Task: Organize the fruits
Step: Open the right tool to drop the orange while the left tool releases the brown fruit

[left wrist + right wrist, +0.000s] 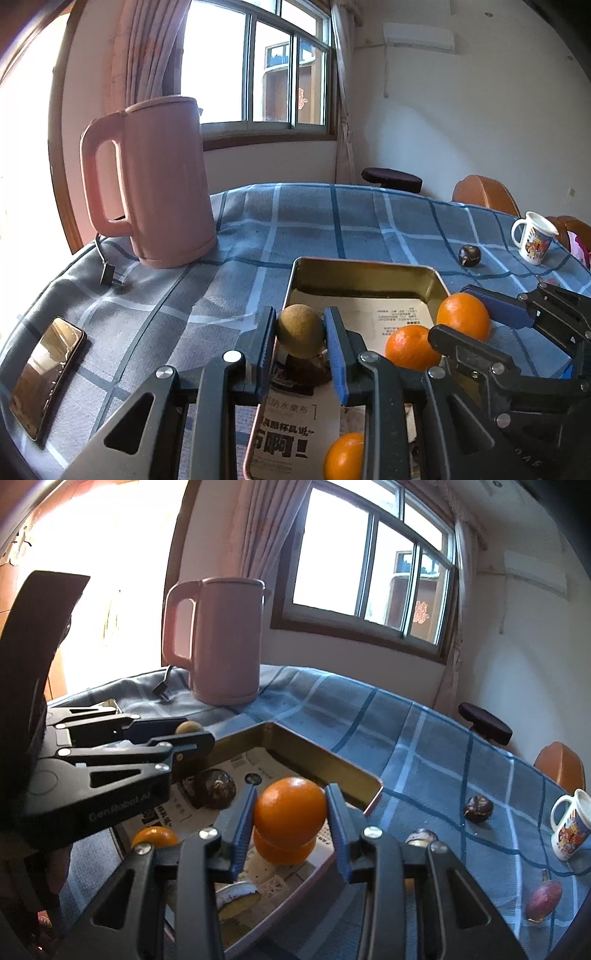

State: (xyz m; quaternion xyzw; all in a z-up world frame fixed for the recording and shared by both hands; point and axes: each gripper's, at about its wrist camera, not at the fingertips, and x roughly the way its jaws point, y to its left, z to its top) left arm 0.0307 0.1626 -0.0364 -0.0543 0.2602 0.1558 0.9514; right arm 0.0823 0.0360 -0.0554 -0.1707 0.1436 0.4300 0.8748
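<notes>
My left gripper [301, 332] is shut on a round brown fruit [301, 329], held above the near left part of a gold metal tray [365, 264] lined with printed paper. My right gripper [290, 797] is shut on an orange [290, 808], which hangs just over a second orange [284, 851] lying in the tray [332, 762]. A third orange [155, 836] and a dark glossy fruit [218, 788] also lie in the tray. In the right wrist view the left gripper [194, 733] shows at the left with the brown fruit [188, 726].
On the blue checked cloth right of the tray lie a dark fruit [478, 808], another [421, 836] and a purple one [543, 901]. A mug [570, 829] stands at the right edge. A pink kettle [155, 177] with its plug [109, 275] stands behind; a phone [48, 373] lies left.
</notes>
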